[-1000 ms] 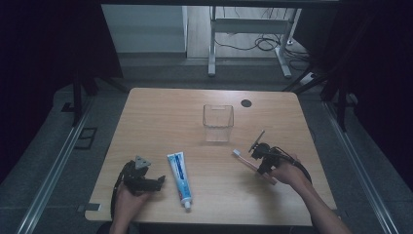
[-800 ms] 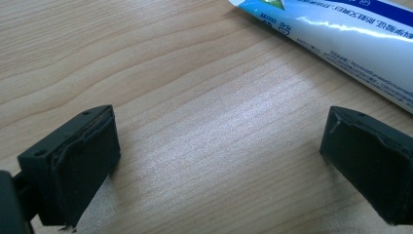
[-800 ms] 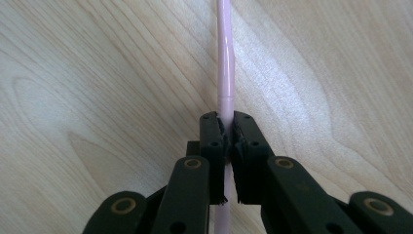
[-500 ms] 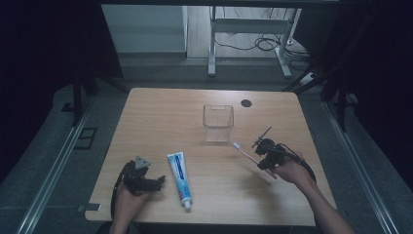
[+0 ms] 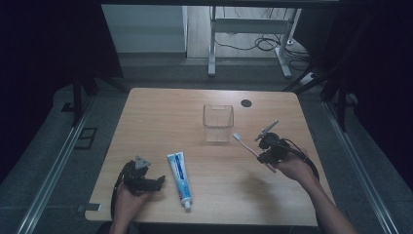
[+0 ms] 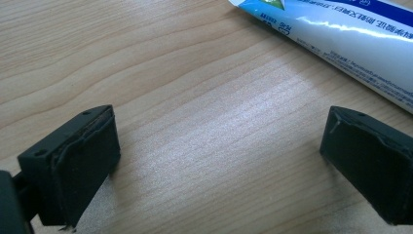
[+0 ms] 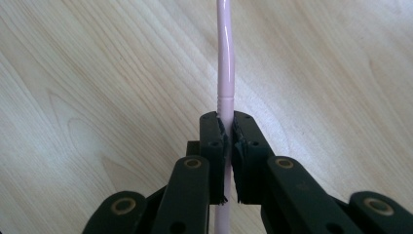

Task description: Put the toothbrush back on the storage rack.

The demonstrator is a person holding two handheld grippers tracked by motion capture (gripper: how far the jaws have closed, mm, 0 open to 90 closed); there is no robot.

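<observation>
On my near left I have the left gripper (image 5: pixel 160 181) resting low on the bench (image 5: pixel 160 117), held in a hand (image 5: pixel 127 204) that comes in from the near edge. Through the left gripper view I see its fingers (image 6: pixel 73 165) spread wide apart with nothing but bare wood grain between them; they clasp nothing, and the toothpaste tube (image 6: pixel 350 39) lies just beyond the right-hand finger, crossing the far right corner of that view without touching either pad. From the high view the toothpaste tube (image 5: pixel 180 175) lies flat just to the right of that gripper, its cap end toward the near edge and its flat end pointing away from me. Over on the right, a little farther in, I have the right gripper (image 5: pixel 259 157) lifted above the bench in the other hand (image 5: pixel 293 168). In the right gripper view its fingers (image 7: pixel 214 141) are pressed together on the pink handle of the toothbrush (image 7: pixel 225 73), which runs straight out between them and on past their tips, with the wood of the bench behind it. From above, the toothbrush (image 5: pixel 244 145) slants up and to the left from the gripper, its white head the far end, near the lower right corner of the clear cup (image 5: pixel 218 123) but apart from it. That cup stands upright at the middle of the bench, and farther still, to its right, there is a dark round cable hole (image 5: pixel 246 103) near the far edge.
</observation>
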